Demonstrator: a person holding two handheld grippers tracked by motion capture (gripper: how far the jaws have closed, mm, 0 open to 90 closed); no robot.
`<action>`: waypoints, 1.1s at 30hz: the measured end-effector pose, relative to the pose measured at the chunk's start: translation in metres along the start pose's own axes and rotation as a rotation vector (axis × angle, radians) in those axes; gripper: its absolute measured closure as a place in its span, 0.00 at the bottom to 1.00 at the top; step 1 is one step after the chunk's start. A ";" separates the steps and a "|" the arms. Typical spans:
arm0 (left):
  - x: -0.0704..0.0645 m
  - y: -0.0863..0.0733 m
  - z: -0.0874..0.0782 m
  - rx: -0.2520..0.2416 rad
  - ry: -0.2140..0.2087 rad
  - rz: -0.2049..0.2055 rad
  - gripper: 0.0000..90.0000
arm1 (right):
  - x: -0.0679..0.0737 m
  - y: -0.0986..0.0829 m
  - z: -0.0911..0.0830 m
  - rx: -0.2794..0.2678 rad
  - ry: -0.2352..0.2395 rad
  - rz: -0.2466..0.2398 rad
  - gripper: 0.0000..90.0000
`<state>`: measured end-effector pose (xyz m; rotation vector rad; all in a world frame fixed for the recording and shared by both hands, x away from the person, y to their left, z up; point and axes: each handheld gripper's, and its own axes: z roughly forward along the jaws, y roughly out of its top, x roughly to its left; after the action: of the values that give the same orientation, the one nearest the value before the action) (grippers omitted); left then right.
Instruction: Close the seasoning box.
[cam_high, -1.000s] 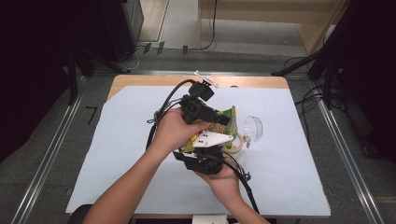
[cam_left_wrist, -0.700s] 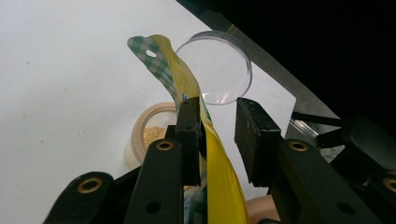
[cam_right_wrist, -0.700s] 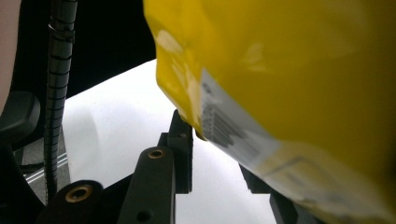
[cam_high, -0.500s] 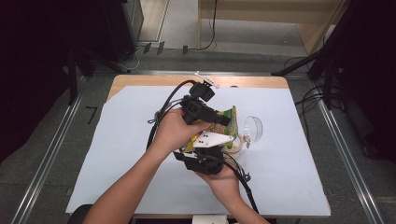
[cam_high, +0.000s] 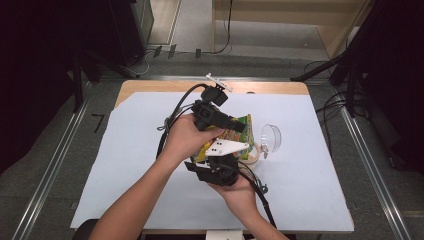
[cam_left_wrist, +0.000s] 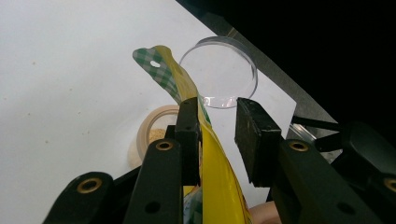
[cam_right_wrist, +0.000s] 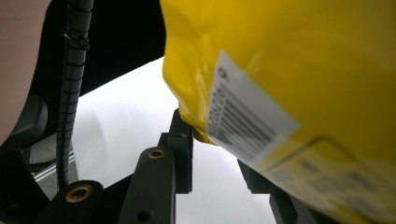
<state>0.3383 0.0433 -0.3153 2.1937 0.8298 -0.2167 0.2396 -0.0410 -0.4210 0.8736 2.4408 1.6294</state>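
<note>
1. In the high view, little had changed over the last second: both hands stayed locked mid-table, the left gripper (cam_high: 235, 125) and right gripper (cam_high: 226, 155) on the yellow snack bag (cam_high: 239, 131), held over the small beige bowl (cam_high: 254, 154). We judged that pouring or opening was under way. The clear lid (cam_high: 270, 136) stood just beside the bowl, near enough to be knocked.

2. In the left gripper view, our jaws stood narrowly apart; the bag's top (cam_left_wrist: 177, 84) lay against one jaw, the other clear of it.

3. In the right gripper view, the bag's barcode corner (cam_right_wrist: 243, 126) sat between the jaws; we could not tell whether they pinched it.
</note>
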 end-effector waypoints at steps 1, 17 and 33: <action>-0.001 0.000 0.000 0.000 0.002 0.003 0.79 | 0.000 0.001 0.000 -0.004 0.001 0.000 0.78; -0.004 0.000 0.000 0.003 0.003 0.013 0.79 | 0.001 -0.001 0.000 -0.014 -0.001 0.012 0.78; -0.001 0.000 0.004 0.006 -0.008 0.008 0.80 | 0.000 -0.003 0.002 -0.005 -0.014 -0.002 0.78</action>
<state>0.3378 0.0405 -0.3178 2.2004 0.8170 -0.2240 0.2390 -0.0407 -0.4245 0.8789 2.4269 1.6228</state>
